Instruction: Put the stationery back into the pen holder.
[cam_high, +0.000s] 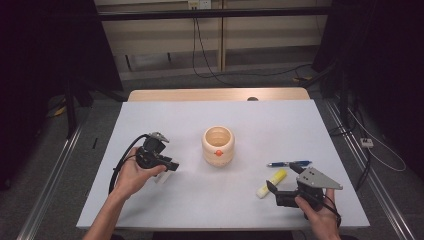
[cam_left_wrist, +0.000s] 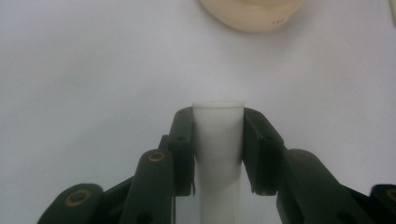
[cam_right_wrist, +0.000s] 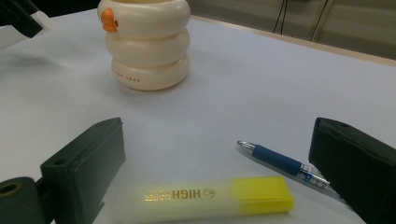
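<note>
plainly white tube (cam_left_wrist: 218, 140), smooth, matte, cylindrical

The white tube (cam_left_wrist: 218, 154) runs off the bottom edge between the jaws, and the cream pot (cam_left_wrist: 250, 14) is cut by the top edge.

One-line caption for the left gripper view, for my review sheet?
Left gripper shut on a white tube above the white table, the cream holder ahead.

The left gripper (cam_high: 167, 167) has its jaws clamped, while the right gripper (cam_high: 272, 187) rests with jaws spread wide.
</note>
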